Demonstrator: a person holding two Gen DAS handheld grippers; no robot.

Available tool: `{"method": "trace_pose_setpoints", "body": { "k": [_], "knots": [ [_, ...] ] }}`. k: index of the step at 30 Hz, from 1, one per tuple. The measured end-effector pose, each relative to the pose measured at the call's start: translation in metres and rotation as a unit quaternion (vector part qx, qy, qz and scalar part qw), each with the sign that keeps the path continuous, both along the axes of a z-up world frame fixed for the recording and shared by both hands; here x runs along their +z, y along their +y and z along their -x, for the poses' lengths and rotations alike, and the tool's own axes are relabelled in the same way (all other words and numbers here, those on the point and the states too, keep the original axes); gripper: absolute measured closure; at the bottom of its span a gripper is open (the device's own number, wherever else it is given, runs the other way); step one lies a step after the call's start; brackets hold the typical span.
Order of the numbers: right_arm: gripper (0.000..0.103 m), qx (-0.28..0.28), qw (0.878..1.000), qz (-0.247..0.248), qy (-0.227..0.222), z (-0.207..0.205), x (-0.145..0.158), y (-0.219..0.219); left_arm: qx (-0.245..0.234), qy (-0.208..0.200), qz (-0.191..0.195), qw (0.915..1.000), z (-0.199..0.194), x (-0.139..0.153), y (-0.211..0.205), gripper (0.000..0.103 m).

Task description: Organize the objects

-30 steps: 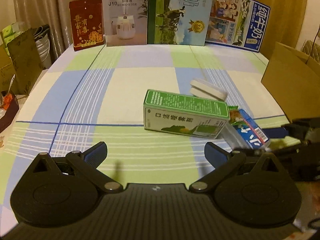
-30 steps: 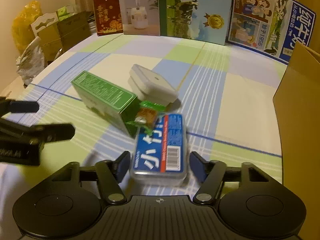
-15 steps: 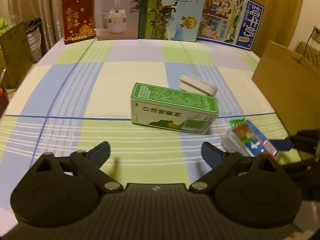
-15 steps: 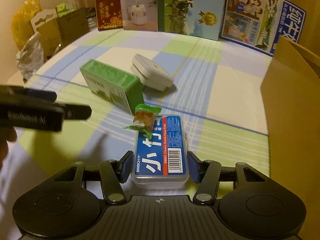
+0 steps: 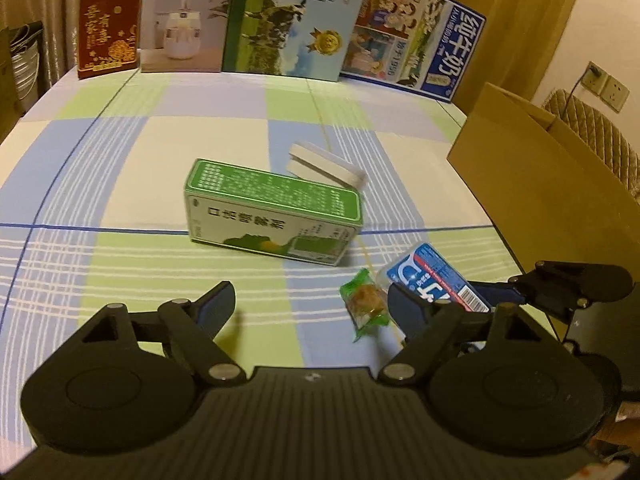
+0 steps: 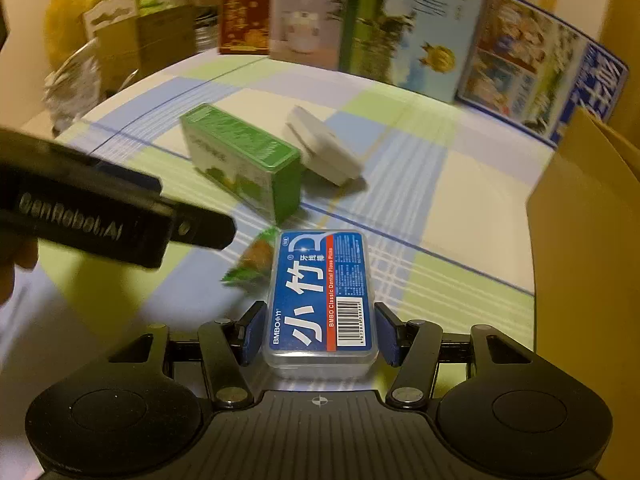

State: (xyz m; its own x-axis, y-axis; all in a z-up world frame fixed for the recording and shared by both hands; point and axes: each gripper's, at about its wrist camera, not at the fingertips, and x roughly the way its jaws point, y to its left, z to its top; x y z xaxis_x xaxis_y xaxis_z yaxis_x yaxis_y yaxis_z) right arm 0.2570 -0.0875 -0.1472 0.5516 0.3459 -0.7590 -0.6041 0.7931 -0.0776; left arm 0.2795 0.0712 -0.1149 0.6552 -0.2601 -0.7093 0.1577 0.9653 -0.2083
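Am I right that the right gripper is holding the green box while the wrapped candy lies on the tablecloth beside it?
Not quite: the right gripper is closed on the blue dental floss pick case, not the green box, which lies untouched further back on the tablecloth. The right wrist view shows this. The wrapped candy does lie on the cloth beside the case.

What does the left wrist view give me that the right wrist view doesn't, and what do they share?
Only the left wrist view: the wall socket and the quilted chair behind the cardboard box; the left gripper, its jaws closing with nothing between them.

Only the right wrist view: the yellow bag and boxes off the table's left; the right gripper shut on the floss case, barcode readable.

Both: green box, white case, candy, checked cloth, back-row cartons.
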Motion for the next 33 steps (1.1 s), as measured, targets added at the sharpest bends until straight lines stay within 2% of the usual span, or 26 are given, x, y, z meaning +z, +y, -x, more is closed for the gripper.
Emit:
{"method": "trace_pose_setpoints", "body": {
  "k": [5,9,13,15,21,24,33],
  "knots": [
    [0.049,-0.037,0.999,0.004,-0.003,-0.008,0.002,-0.013,-0.012,0.006,-0.008,0.9999,-0.003,-0.007,-0.009,0.024],
    [0.049,-0.058,0.998,0.004,-0.005,-0.014,0.004,-0.026,-0.026,0.007,-0.009,0.9996,-0.007,-0.014,-0.021,0.031],
    [0.049,-0.066,0.998,0.002,-0.004,-0.019,0.005,-0.033,-0.036,0.011,0.004,0.9993,-0.013,-0.021,-0.030,0.033],
    [0.049,-0.073,0.997,0.001,-0.002,-0.021,0.004,-0.036,-0.045,0.014,0.003,0.9989,-0.017,-0.026,-0.035,0.039],
    [0.049,-0.084,0.996,-0.010,0.009,-0.026,0.004,-0.041,-0.083,-0.005,-0.032,0.9960,-0.021,-0.030,-0.047,0.047],
    [0.049,-0.085,0.996,-0.011,0.010,-0.026,0.005,-0.039,-0.097,-0.013,-0.060,0.9934,-0.018,-0.030,-0.051,0.064],
    [0.049,-0.083,0.996,-0.020,0.019,-0.026,0.004,-0.038,-0.107,-0.017,-0.091,0.9900,-0.009,-0.027,-0.049,0.065]
  ]
}}
